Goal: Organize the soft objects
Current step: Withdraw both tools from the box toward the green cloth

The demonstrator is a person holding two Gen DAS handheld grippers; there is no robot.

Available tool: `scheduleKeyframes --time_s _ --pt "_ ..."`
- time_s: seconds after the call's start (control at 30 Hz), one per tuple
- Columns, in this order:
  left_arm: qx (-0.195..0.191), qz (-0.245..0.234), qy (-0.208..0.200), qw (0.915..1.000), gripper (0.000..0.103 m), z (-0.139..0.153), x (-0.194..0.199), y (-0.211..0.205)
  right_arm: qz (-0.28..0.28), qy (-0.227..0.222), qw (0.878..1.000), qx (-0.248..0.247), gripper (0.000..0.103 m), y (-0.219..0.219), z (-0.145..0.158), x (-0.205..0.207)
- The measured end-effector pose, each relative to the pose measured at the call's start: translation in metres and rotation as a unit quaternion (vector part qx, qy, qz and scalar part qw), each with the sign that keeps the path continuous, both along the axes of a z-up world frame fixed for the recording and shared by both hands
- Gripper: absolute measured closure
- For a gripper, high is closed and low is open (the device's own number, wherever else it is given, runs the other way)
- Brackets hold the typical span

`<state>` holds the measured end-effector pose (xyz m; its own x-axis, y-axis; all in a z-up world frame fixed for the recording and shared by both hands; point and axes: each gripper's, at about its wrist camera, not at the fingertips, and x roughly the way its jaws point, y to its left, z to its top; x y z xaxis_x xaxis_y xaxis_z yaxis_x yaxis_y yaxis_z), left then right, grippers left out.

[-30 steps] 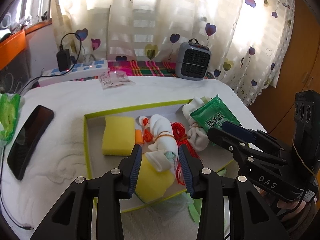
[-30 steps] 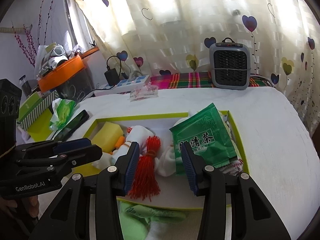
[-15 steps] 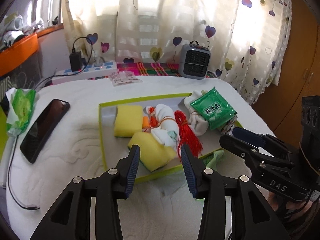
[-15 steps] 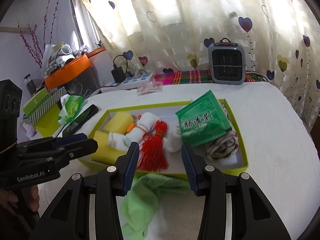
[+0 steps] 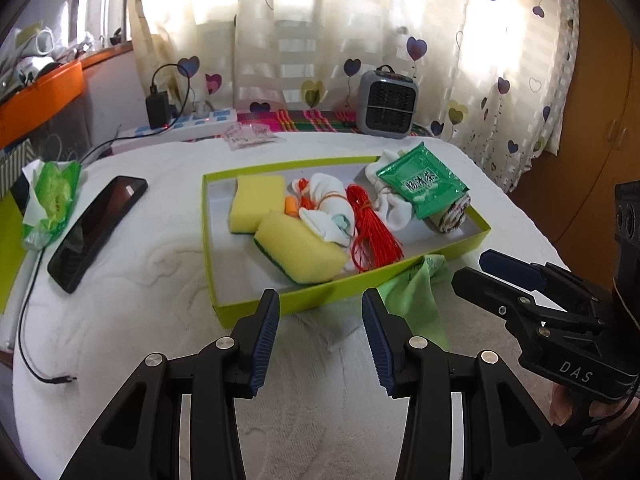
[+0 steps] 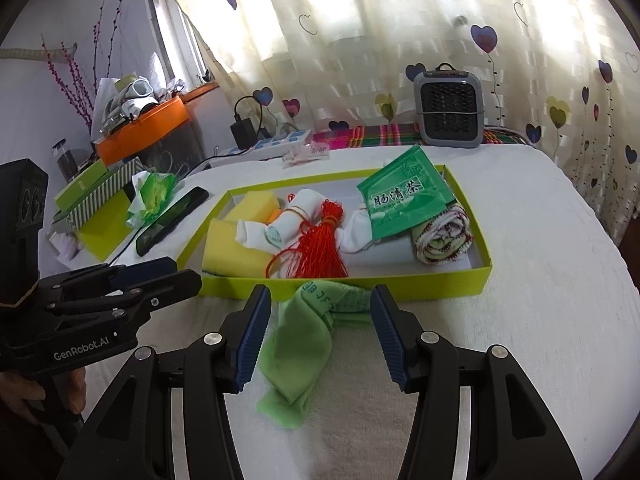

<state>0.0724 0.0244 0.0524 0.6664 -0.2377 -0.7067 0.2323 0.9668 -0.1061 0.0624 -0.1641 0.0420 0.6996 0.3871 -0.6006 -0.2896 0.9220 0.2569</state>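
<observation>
A lime-green tray on the white bed holds two yellow sponges, white socks, a red tassel, a green tea packet and a rolled patterned cloth. A light green cloth lies on the bed in front of the tray. My left gripper is open and empty, short of the tray's near edge. My right gripper is open, straddling the green cloth from above.
A black phone and a green wipes pack lie left of the tray. A grey heater, a power strip and curtains stand at the back. A striped box sits off the bed's left side.
Both grippers pulled back from over the tray toward the bed's near side. The second sponge now lies in the tray. The green cloth has come into full view in front of the tray.
</observation>
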Motion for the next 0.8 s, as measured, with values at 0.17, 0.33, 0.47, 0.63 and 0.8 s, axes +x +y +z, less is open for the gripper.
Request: scheduleKeyframes --time_s 0.17,0.33,0.47,0.63,0.8 --pt "0.006 -0.002 0.012 0.9999 0.061 -0.008 -0.005 -0.002 -0.002 0.005 1.000 -0.001 0.050 -0.001 -0.005 -0.007" --pt "0.006 -0.006 0.015 0.9999 0.061 -0.011 -0.012 -0.002 -0.004 0.011 1.000 -0.002 0.050 -0.001 -0.008 -0.011" --pt "-0.001 -0.006 0.018 0.9998 0.061 -0.014 -0.015 0.002 0.004 0.022 1.000 -0.010 0.050 0.004 -0.013 -0.011" --pt "-0.008 0.009 0.025 0.9996 0.061 -0.018 -0.018 0.015 0.014 0.034 0.999 -0.026 0.043 0.012 -0.019 -0.008" --pt "-0.015 0.014 0.029 0.9994 0.061 -0.022 -0.019 0.025 0.024 0.045 0.998 -0.034 0.042 0.020 -0.025 -0.003"
